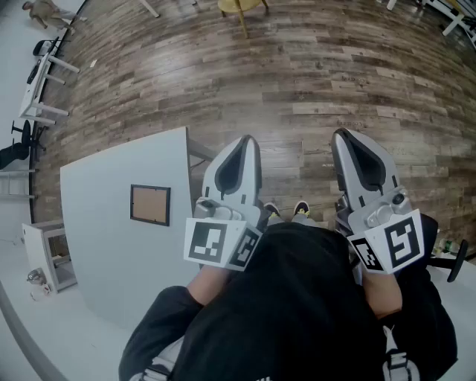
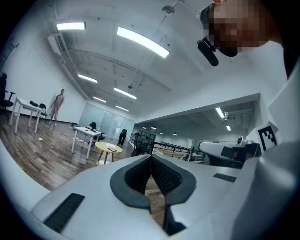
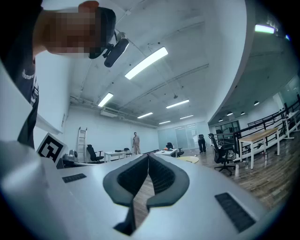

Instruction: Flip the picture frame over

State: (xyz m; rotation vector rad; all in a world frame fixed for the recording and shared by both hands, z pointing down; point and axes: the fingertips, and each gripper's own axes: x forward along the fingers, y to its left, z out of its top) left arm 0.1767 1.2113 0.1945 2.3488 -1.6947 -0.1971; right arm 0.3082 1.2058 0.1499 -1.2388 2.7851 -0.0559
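Note:
The picture frame (image 1: 150,204) lies flat on the white table (image 1: 111,245) at the left of the head view, its brown board side up inside a dark rim. My left gripper (image 1: 245,141) is held level over the floor, to the right of the table and apart from the frame, its jaws shut with nothing between them. My right gripper (image 1: 343,135) is further right, also level and shut on nothing. In the left gripper view the left gripper (image 2: 151,156) points into the room with tips together; the right gripper (image 3: 148,156) shows the same in its own view. Neither gripper view shows the frame.
Wooden floor (image 1: 297,67) spreads ahead of me. A yellow round table (image 1: 242,6) stands at the far top. White desks (image 1: 41,82) line the left side, and a small white shelf unit (image 1: 50,257) sits beside the table. A black chair base (image 1: 450,257) is at the right.

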